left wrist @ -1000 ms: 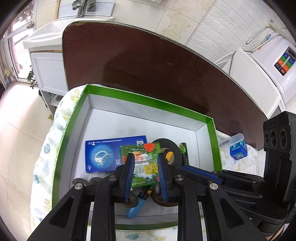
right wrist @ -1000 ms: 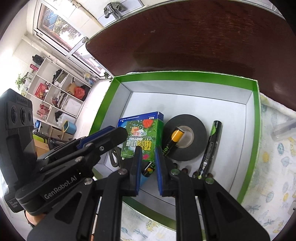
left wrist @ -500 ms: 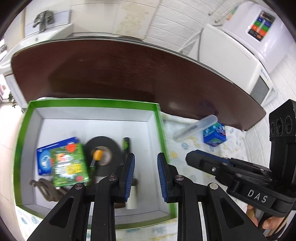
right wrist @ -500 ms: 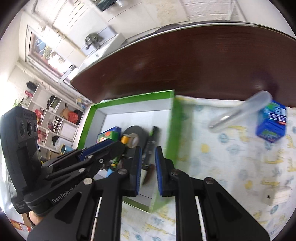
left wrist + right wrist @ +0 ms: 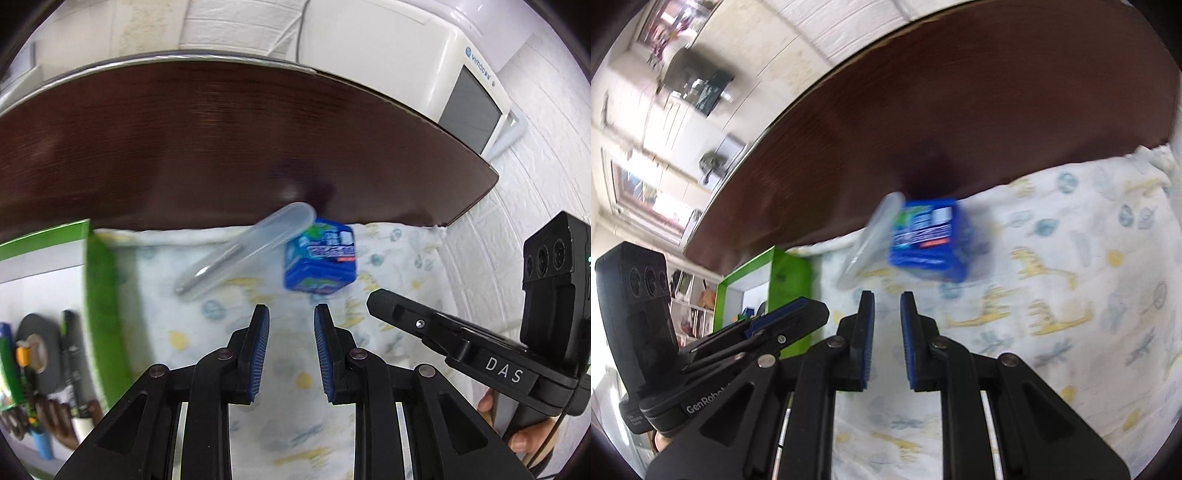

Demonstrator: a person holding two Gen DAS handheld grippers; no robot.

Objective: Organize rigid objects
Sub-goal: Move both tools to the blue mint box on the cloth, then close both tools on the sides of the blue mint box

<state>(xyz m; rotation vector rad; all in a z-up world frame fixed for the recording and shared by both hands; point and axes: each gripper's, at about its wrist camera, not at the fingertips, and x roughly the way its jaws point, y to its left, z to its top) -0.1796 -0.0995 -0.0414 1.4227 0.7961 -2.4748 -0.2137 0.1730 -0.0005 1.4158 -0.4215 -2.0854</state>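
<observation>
While both frames are motion-blurred, the contents can be listed as follows.

Left gripper (image 5: 287, 317): blue-padded fingers parted with a moderate gap, nothing between them; it hangs above the patterned cloth (image 5: 258, 369), pointing toward the blue box (image 5: 319, 264).

Right gripper (image 5: 886, 306): blue-padded fingers parted by a narrow gap, holding nothing; it also sits over the cloth, with the blue box just ahead and slightly to the right of its tips. In the left wrist view the right gripper's body appears at the right edge, held in a hand (image 5: 524, 439).

Blue box: small carton with blue, green and white print, resting on the cloth near the edge of the dark brown table surface (image 5: 221, 147). Print is too blurred to read.

Clear plastic case (image 5: 247, 254): long, translucent, lying diagonally on the cloth, its upper end touching or just beside the blue box's left side; a thin metallic item shows inside.

Green-rimmed box (image 5: 99, 306): open tray with white interior, at the left, well apart from the blue box. Contents visible in the left wrist view: black tape roll (image 5: 40, 354), dark marker (image 5: 74, 354), and other partly cut-off items at the frame edge.

Background: white appliance (image 5: 424, 66) beyond the table.
</observation>
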